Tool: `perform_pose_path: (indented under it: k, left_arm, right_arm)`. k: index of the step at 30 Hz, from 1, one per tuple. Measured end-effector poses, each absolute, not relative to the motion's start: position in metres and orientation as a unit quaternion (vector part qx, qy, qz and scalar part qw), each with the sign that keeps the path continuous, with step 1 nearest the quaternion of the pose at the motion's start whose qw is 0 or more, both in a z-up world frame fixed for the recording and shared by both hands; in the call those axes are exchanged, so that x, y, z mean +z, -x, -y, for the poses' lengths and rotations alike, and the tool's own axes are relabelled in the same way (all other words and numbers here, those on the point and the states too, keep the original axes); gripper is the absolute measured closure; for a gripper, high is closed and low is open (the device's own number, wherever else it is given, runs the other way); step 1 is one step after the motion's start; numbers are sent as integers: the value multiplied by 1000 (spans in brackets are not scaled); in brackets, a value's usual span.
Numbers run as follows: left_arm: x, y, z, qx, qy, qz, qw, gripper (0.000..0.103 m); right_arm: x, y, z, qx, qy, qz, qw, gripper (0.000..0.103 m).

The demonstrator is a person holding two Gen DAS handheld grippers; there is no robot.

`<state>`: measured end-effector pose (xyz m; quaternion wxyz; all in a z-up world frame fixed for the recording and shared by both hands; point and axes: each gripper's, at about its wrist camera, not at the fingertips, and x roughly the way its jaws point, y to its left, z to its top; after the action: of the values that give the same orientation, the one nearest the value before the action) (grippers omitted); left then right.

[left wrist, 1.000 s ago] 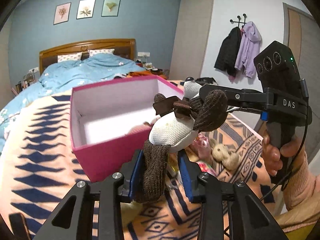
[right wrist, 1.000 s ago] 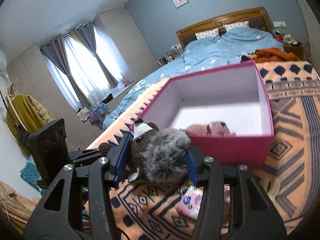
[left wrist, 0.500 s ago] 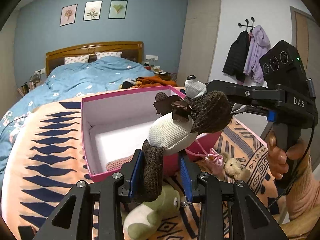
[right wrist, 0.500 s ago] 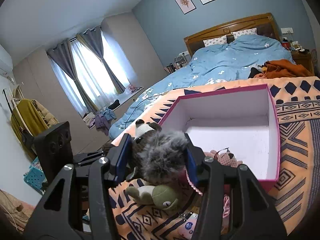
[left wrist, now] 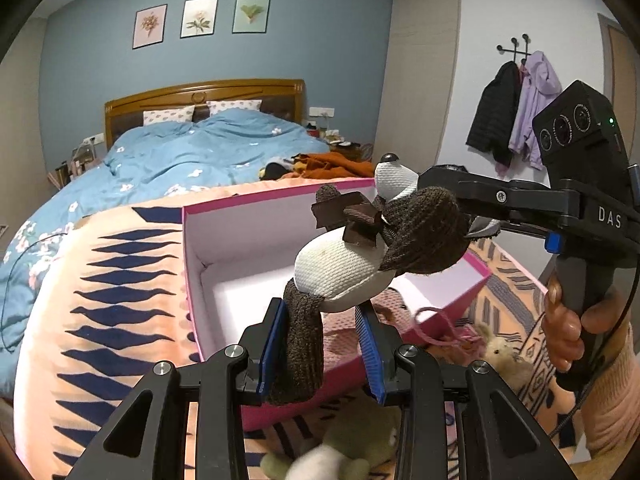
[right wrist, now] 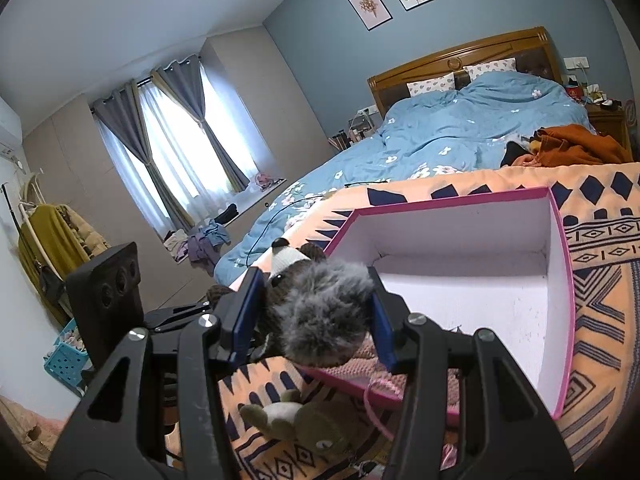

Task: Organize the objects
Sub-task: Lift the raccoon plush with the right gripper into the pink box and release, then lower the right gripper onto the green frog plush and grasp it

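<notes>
Two grippers share one toy: we see the knitted stuffed animal (left wrist: 344,268) held in the air between them, above the near edge of the open pink box (left wrist: 192,264) that sits on the patterned blanket (left wrist: 104,304) covering the foot of the bed. The left gripper (left wrist: 320,332) has its blue-padded fingers (left wrist: 272,340) closed narrowly on the toy's dark brown knitted leg, which hangs down between the pads. The right gripper (right wrist: 310,320) clamps the toy's fuzzy grey end, its fingers (right wrist: 246,312) pressing in from both sides at a moderate width. In the left wrist view the right gripper reaches in from the right, held by a hand (left wrist: 568,332) in a pale pink sleeve. The toy's cream belly, brown bow and white snout with a black nose face up and away from the left camera. Inside the box, white-lined, lies something pink and knitted (left wrist: 396,304) near the front wall. On the blanket just in front of the box we see a green plush (right wrist: 316,420), and beside the box a small beige plush (left wrist: 504,356) with pink cord near it. Beyond the blanket lies a blue floral duvet (left wrist: 192,160).
</notes>
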<state>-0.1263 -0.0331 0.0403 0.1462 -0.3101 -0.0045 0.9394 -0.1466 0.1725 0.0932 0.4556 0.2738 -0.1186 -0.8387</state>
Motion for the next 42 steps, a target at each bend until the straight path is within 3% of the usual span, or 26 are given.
perform_pose_path:
  k: [15, 17, 19, 21, 31, 42]
  left_arm:
    - [12, 163, 40, 928, 359, -12, 99, 67]
    - [10, 165, 42, 928, 362, -14, 92, 67]
    - [7, 167, 43, 929, 360, -18, 78, 67]
    - [6, 166, 44, 931, 357, -18, 77, 67]
    - [21, 126, 50, 948, 303, 3, 100, 41]
    - [21, 74, 56, 949, 288, 39, 126, 38]
  right_arm:
    - [54, 199, -150, -831, -342, 113, 424, 50]
    - [48, 204, -147, -836, -354, 103, 406, 46]
    - [39, 209, -146, -840, -367, 95, 388, 36]
    - [34, 210, -147, -843, -371, 93, 378, 36]
    - [39, 182, -171, -853, -346, 91, 379, 36]
    - [50, 117, -172, -848, -304, 46, 432, 36]
